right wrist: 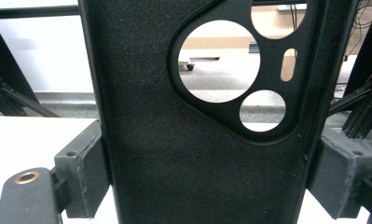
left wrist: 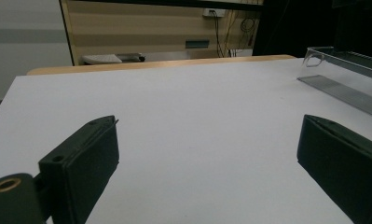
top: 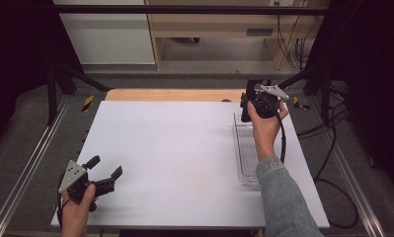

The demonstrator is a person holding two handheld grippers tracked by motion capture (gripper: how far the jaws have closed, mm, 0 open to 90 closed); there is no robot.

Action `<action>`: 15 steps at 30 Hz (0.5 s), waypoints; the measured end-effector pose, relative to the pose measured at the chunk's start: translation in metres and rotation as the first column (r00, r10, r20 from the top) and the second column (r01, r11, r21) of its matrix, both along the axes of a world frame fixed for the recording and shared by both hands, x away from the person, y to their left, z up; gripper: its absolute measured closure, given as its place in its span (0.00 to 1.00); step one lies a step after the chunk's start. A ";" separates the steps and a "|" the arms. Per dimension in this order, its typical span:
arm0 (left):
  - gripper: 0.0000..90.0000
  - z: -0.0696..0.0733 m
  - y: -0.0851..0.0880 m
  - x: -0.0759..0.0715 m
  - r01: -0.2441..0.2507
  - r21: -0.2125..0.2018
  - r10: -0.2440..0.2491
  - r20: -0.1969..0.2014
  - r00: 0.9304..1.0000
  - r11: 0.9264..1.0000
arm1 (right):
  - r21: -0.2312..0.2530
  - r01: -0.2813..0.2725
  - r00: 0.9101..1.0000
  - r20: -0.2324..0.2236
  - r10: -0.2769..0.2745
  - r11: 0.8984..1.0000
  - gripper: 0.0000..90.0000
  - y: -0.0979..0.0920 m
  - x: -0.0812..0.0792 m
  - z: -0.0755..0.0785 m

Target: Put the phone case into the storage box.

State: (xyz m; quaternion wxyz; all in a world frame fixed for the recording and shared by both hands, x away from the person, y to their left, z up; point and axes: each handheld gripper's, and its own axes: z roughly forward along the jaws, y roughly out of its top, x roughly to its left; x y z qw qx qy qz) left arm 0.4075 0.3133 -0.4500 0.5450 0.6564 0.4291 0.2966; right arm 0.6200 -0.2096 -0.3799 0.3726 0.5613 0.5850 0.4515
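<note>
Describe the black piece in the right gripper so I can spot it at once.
Start at the white table and go to its far right corner, where the clear plastic tray lies. Above the tray's far end, the right gripper clamps a flat black phone case upright by its side edges. Its camera cut-out with round holes sets it apart.

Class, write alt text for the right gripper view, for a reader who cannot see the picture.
A black phone case, upright with its camera cutouts at the top, is clamped between the two black jaws of the right gripper. Through the cutouts a grey floor and pale furniture show, and a white table lies below at the left.
</note>
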 end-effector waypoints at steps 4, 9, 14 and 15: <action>0.06 0.000 0.000 0.000 0.000 -0.001 0.000 -0.001 1.000 1.000 | -0.006 -0.006 1.000 0.002 0.006 1.000 0.16 0.000 0.000 0.000; 0.06 0.000 0.001 0.000 -0.002 -0.002 0.002 -0.002 1.000 1.000 | -0.026 -0.021 1.000 0.014 0.022 0.999 0.15 0.001 0.001 -0.002; 0.06 0.000 0.000 0.000 0.000 0.000 0.000 -0.002 1.000 1.000 | -0.025 -0.023 1.000 0.001 0.023 0.999 0.16 0.001 0.004 -0.007; 0.06 0.000 0.000 0.000 0.000 0.001 0.000 -0.003 1.000 1.000 | -0.024 -0.021 1.000 0.002 0.021 0.999 0.16 0.002 0.004 -0.007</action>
